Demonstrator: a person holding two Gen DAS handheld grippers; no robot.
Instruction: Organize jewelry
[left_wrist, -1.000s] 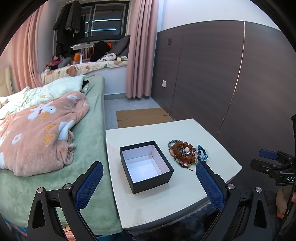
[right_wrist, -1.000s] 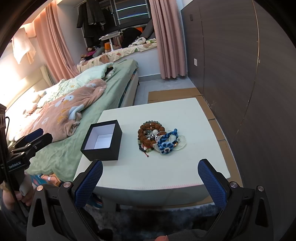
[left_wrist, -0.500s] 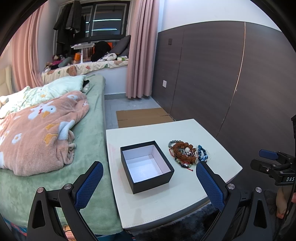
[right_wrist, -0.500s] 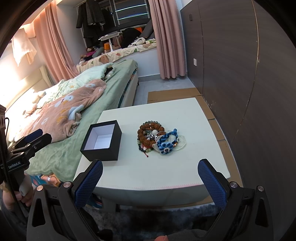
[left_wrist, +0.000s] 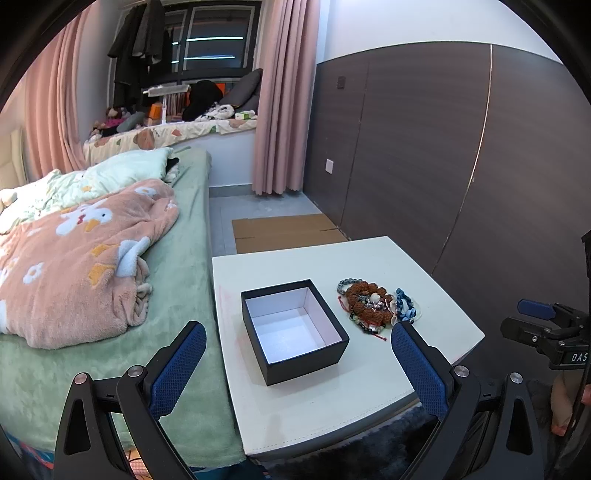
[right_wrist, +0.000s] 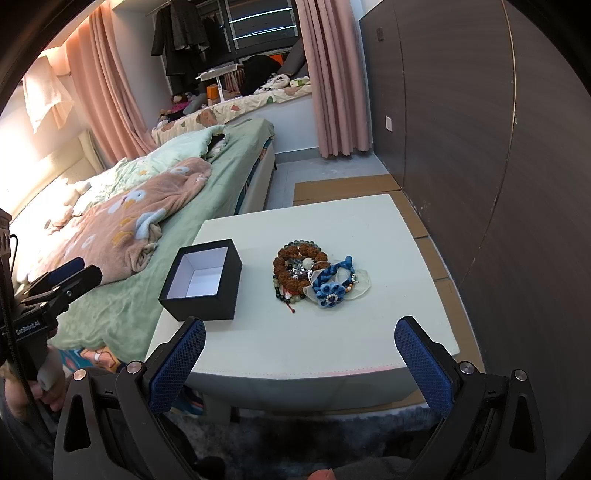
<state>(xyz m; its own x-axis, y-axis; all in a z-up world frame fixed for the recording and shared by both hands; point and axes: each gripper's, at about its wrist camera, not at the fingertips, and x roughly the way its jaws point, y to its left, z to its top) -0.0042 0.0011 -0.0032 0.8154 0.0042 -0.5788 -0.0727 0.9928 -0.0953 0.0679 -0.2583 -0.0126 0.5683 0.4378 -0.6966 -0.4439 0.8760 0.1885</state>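
An open black box (left_wrist: 293, 328) with a white, empty inside stands on the white table (left_wrist: 332, 413); it also shows in the right wrist view (right_wrist: 201, 282). Beside it lies a pile of jewelry (left_wrist: 373, 308): a brown bead bracelet (right_wrist: 299, 262), dark bead strings and a blue braided flower piece (right_wrist: 330, 290). My left gripper (left_wrist: 295, 369) is open and empty, held before the table's near edge, level with the box. My right gripper (right_wrist: 301, 360) is open and empty, short of the table's front edge (right_wrist: 303, 373).
A bed (left_wrist: 110, 295) with a green sheet and a pink blanket (left_wrist: 74, 251) touches the table's left side. A dark panelled wall (left_wrist: 424, 147) runs along the right. Flat cardboard (left_wrist: 284, 230) lies on the floor beyond the table. A dark rug (right_wrist: 295, 435) lies below.
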